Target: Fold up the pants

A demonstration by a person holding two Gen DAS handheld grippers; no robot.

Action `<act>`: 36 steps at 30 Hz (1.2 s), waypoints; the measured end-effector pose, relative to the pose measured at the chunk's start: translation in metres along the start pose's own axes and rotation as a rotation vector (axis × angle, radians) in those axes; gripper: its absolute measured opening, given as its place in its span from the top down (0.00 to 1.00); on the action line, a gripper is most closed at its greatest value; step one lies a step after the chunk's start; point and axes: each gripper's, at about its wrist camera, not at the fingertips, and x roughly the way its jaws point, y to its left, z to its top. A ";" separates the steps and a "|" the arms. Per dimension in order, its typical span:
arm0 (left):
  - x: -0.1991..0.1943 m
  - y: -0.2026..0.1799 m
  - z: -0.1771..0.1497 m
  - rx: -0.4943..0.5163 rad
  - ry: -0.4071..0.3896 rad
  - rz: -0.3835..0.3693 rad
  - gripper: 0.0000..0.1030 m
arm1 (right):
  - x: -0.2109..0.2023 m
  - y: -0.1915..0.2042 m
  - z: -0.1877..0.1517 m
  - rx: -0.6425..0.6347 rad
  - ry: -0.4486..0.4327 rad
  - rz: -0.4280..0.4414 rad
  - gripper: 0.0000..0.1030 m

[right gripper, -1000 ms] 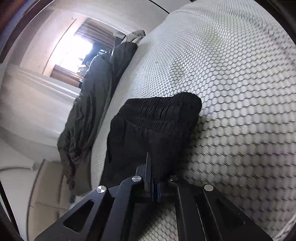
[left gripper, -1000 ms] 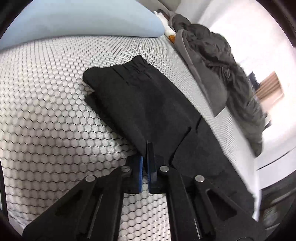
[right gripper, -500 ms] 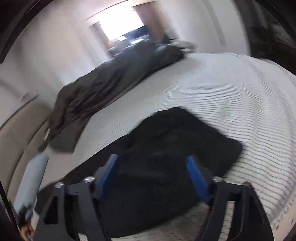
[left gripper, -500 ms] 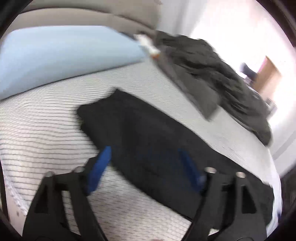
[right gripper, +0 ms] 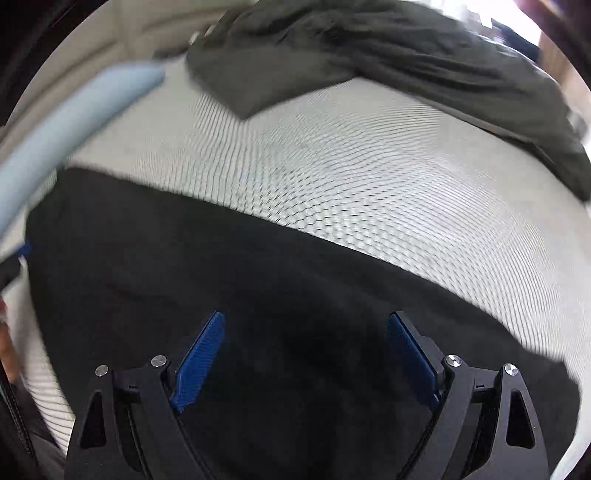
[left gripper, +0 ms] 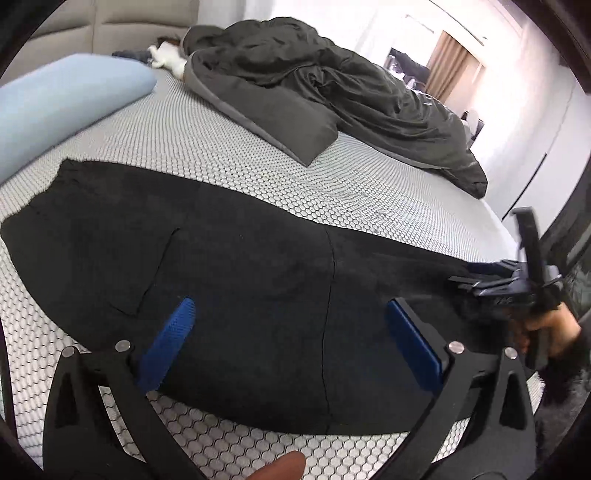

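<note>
The black pants lie folded flat in a long strip across the white honeycomb-patterned mattress. They fill the lower half of the right wrist view too. My left gripper is open and empty, hovering over the near edge of the pants. My right gripper is open and empty over the pants; it also shows at the right edge of the left wrist view, held in a hand.
A dark grey duvet is heaped along the far side of the bed, also in the right wrist view. A light blue pillow lies at the left. A beige headboard stands behind.
Both grippers were shut on the pants a second ago; both have let go, opened wide and pulled back. The pants now lie flat on the mattress.
</note>
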 end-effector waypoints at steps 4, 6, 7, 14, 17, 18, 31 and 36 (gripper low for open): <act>0.017 0.005 0.005 -0.021 0.016 -0.021 0.01 | 0.032 0.005 0.004 -0.111 0.099 0.005 0.12; 0.021 0.007 0.008 -0.022 0.009 -0.017 0.01 | 0.039 0.005 0.001 -0.127 0.103 0.025 0.23; 0.024 0.008 0.010 -0.024 0.011 -0.018 0.01 | 0.038 0.004 0.001 -0.123 0.103 0.059 0.55; 0.031 0.015 0.012 -0.045 0.025 -0.014 0.01 | 0.022 0.013 -0.002 -0.146 0.053 0.060 0.99; 0.030 0.016 0.010 -0.052 0.021 -0.008 0.01 | 0.013 0.011 0.002 -0.131 -0.008 -0.002 0.99; 0.030 0.017 0.010 -0.054 0.020 -0.005 0.01 | 0.014 0.009 0.006 -0.114 -0.024 -0.024 0.99; 0.043 0.014 0.006 -0.085 0.055 0.009 0.01 | -0.010 -0.030 -0.008 0.060 -0.098 0.028 0.50; 0.041 0.004 0.005 -0.058 0.046 0.000 0.01 | 0.015 -0.007 0.009 -0.020 -0.035 0.090 0.49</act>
